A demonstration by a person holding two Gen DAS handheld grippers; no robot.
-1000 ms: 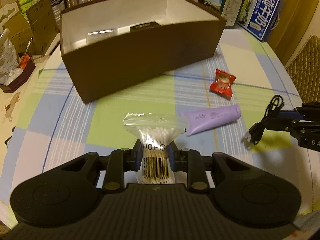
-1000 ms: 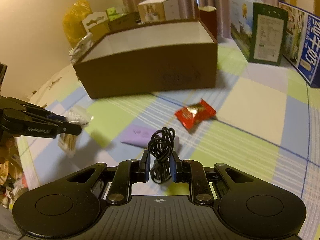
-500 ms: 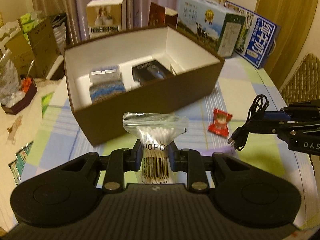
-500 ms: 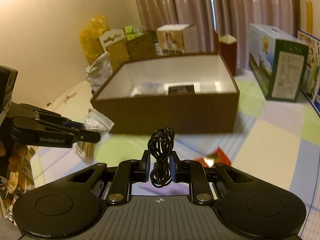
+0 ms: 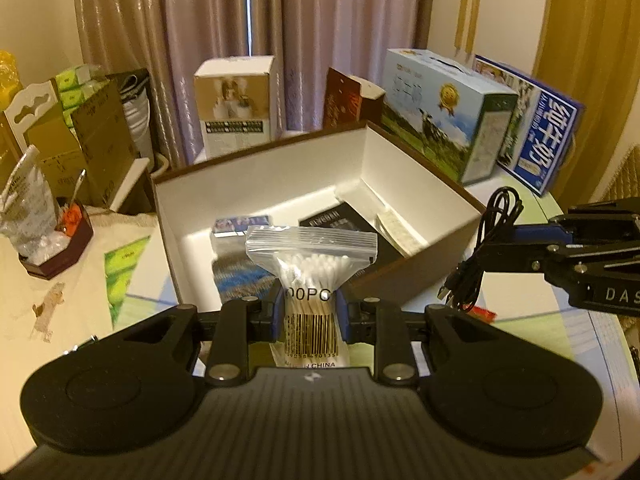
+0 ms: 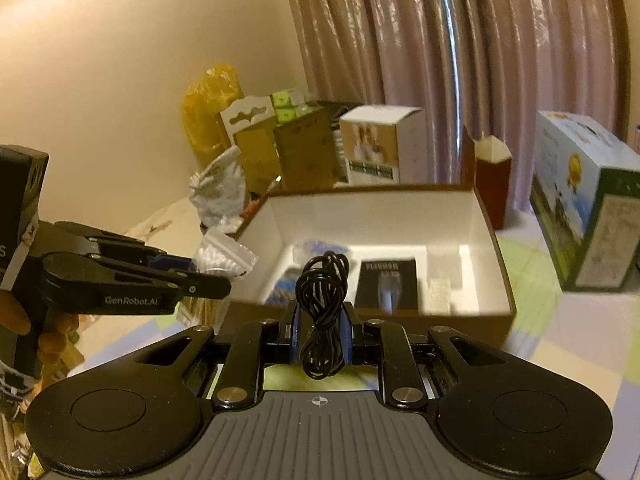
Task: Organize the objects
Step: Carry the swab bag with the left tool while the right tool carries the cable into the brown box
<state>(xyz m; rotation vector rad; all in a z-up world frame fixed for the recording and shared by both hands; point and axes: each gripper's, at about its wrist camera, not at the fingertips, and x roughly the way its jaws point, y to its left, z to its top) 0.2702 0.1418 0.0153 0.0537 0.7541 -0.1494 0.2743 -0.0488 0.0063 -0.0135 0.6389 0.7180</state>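
Two grippers | left gripper (image 5: 308, 312) pinches cotton-swab bag (image 5: 310, 280) | right gripper (image 6: 322, 332) pinches coiled cable (image 6: 322, 312)

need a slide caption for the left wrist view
Left gripper holding a bag of cotton swabs in front of the open brown box, while the right gripper carries a coiled black cable.

The left tool (image 5: 309, 315) is matt black plastic with a ribbed grey deck; it pinches a clear glossy plastic bag of cotton swabs (image 5: 311, 276). At twelve o'clock, the box (image 5: 420, 272) looks like matt brown card, smooth white inside. The cable (image 6: 323, 312) has a shiny black rubbery sheath. Satiny curtains (image 5: 224, 20) hang behind.
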